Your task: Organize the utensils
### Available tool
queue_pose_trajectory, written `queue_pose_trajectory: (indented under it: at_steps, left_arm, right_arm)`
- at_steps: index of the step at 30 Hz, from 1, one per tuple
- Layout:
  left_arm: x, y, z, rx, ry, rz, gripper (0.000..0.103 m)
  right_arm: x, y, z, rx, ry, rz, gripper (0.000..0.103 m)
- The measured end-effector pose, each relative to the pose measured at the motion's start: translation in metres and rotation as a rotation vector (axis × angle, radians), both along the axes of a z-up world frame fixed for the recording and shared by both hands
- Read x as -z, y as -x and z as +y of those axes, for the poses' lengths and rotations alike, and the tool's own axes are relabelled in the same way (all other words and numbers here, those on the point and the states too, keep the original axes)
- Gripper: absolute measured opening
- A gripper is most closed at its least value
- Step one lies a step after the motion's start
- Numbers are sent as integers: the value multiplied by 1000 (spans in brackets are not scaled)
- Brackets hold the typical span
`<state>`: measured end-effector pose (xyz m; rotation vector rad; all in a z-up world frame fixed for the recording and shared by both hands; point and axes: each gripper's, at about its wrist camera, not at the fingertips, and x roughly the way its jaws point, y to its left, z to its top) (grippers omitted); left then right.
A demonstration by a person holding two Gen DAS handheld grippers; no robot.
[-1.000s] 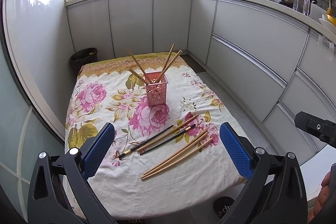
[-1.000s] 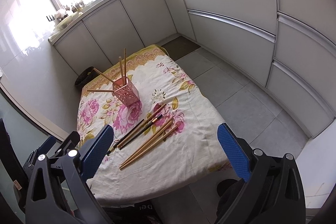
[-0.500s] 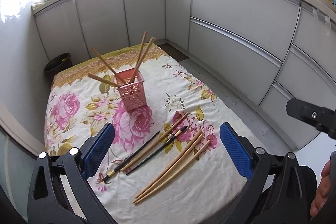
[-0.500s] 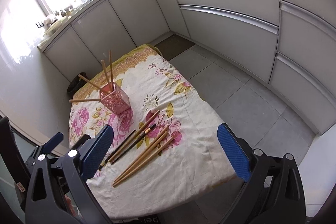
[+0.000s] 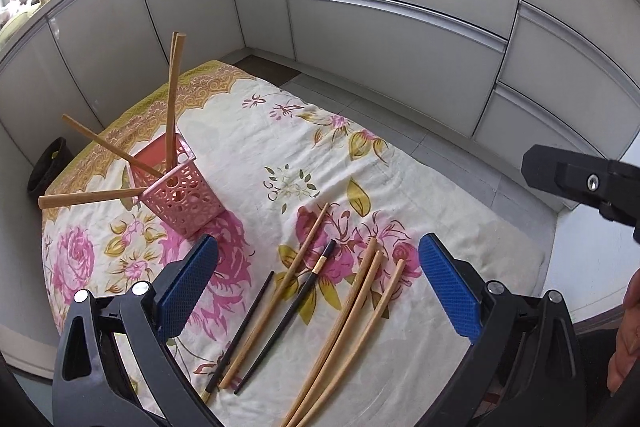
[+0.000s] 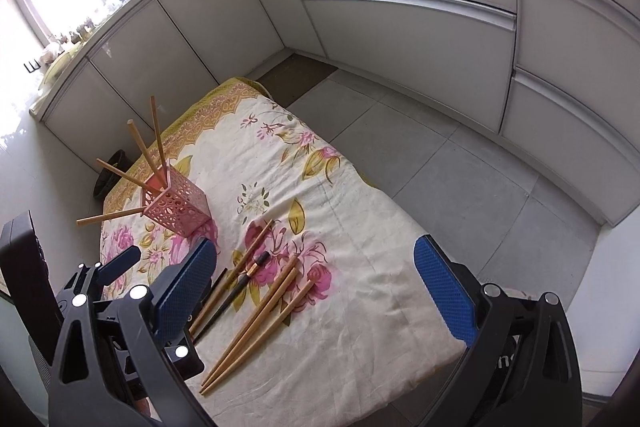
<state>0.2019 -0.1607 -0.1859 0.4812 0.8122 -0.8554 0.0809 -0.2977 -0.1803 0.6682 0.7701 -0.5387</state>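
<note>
- We held the left gripper (image 5: 318,291) with its blue pads spread wide and nothing between them, above the near part of the table
- The loose chopsticks (image 5: 352,323) lay on the flowered cloth (image 5: 248,131) directly below and between the left gripper's pads: three pale wooden ones fanned toward the right pad, one more wooden one nearer the middle, and two dark ones (image 5: 290,315) beside it
- The pink perforated holder (image 5: 180,195) stood ahead of the left pad, just beyond its tip, tilted in this view, with four wooden chopsticks (image 5: 172,107) leaning out of it in different directions
- We held the right gripper (image 6: 316,297) wide apart too, and empty
- From its camera the same loose chopsticks (image 6: 260,319) lay just ahead of its left pad, and the holder (image 6: 180,207) stood farther ahead on that same side
- Part of the left gripper's frame (image 6: 116,267) showed to the left of the right gripper, close beside it
- Grey cabinet fronts (image 5: 400,27) rose beyond the table, well ahead of both tools
</note>
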Motion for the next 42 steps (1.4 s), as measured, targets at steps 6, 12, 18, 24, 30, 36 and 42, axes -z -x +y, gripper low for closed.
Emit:
queue_pose_trajectory:
  at_steps: [6,12,18,24,30,36,42]
  left_arm:
    - [-20,24,13,45,1,-94,96]
    - [-39,38,39,-66,40,-102,96]
    - [-54,50,60,-146,25,-140,96]
    - [-63,54,77,-201,-1,-169,96]
    - [-59,43,70,-240,53,-142,96]
    - [-43,28,27,-202,72,-127,96]
    - [-23,-13,20,-313,54,-14,96]
  right_arm:
    - [-12,28,9,92,-26,-54,96]
    - [-47,42,31,34,73,-43,96]
    - [-55,66,65,-30,34,-68,96]
    - [-47,76,88,-114,-34,-57,96]
    - [-49,70,68,-113,-16,-97,96]
    - [-37,40,33,-143,43,-177,96]
    - [-40,-14,3,-154,126,-149,96]
